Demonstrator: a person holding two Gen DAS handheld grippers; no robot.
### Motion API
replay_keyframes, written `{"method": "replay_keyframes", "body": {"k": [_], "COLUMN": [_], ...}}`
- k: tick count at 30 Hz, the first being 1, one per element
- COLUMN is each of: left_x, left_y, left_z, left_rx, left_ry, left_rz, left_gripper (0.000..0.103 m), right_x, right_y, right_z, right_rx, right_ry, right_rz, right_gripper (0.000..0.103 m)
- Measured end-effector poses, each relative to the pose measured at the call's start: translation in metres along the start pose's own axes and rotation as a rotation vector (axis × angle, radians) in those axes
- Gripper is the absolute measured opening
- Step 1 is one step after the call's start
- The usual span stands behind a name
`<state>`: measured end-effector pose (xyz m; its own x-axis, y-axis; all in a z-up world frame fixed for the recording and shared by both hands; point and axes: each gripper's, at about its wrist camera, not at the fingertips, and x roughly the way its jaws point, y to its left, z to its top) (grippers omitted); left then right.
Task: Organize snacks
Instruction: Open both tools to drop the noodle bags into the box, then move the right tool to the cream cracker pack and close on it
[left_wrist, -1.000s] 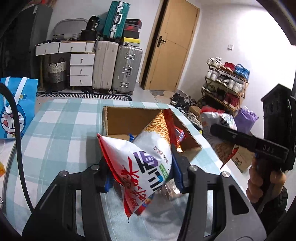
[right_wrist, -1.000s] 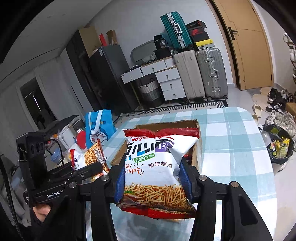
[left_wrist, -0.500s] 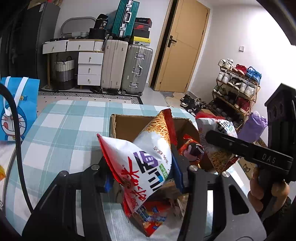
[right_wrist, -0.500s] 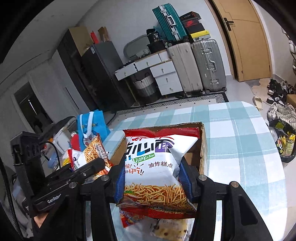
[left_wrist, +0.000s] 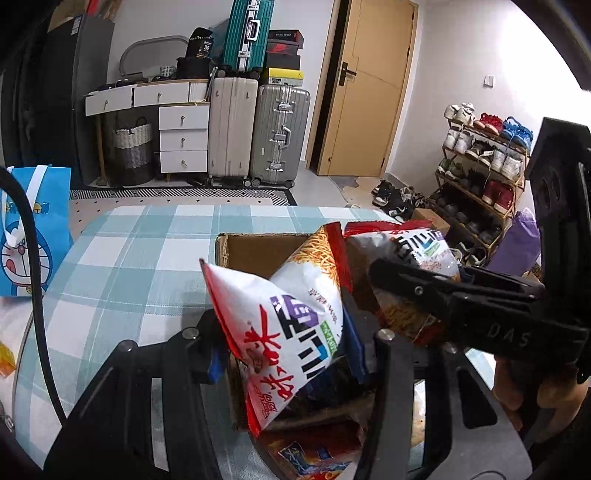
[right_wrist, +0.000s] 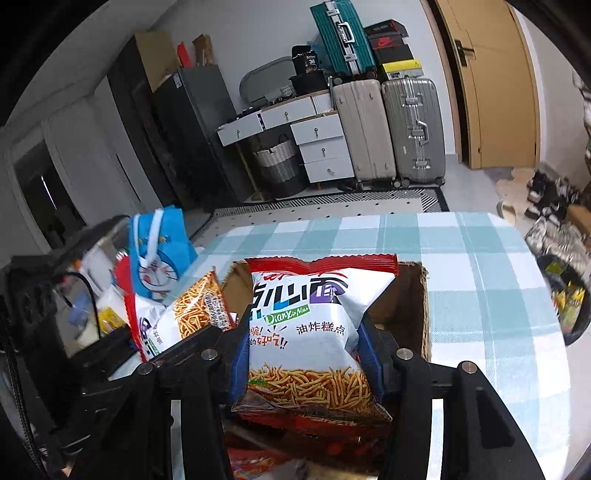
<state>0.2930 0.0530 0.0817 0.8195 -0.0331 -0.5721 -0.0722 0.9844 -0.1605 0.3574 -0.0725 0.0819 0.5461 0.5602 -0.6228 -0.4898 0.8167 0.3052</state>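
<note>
Each gripper's fingers were clamped on a snack bag: left gripper (left_wrist: 284, 354) on one bag (left_wrist: 291, 325), right gripper (right_wrist: 304, 354) on another (right_wrist: 314, 332) (both over the cardboard box (right_wrist: 424, 295) on the checked tabletop (right_wrist: 480, 266)).

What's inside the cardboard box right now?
The cardboard box shows bare brown walls at its far end and red snack packets lower down. Two held snack bags cover the rest.
</note>
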Motion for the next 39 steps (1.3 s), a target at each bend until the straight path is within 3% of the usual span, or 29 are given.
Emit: {"method": "replay_keyframes", "body": {"k": [11,16,20,23,26,31,39], "left_x": [0.030,0.030,0.020,0.007,-0.009,-0.028,-0.055], "left_y": [0.005,0.006,0.008,0.008,0.007,0.013,0.026], "left_z": [-0.003,-0.004,-0.007,-0.011,-0.015,-0.025,-0.052], "left_rx": [-0.006,0.014,0.020,0.023,0.036,0.023,-0.004], "left_ry": [0.047,0.057,0.059,0.062,0.041,0.056,0.071], "left_rz": [-0.013,-0.016,-0.033,-0.040,-0.043,-0.040,-0.008], "left_gripper": [0.047,0.050,0.067,0.091,0.103,0.102,0.102], "right_x": [0.023,0.022,0.008,-0.004,-0.018,-0.038,-0.052], "right_y": [-0.012,-0.013,-0.012,-0.011,-0.014,-0.025,-0.029], "right_z": [0.008,0.013,0.012,0.009,0.002,-0.013,-0.040], "right_rx": [-0.007,-0.011,-0.031,-0.043,-0.050,-0.012,0.003], "right_ry": [0.059,0.071,0.040,0.030,0.012,-0.008,0.009], "right_rz": [-0.041,-0.037,-0.019,-0.023,-0.026,-0.019,-0.047], "right_gripper": [0.051,0.057,0.066,0.069,0.085,0.102,0.102]}}
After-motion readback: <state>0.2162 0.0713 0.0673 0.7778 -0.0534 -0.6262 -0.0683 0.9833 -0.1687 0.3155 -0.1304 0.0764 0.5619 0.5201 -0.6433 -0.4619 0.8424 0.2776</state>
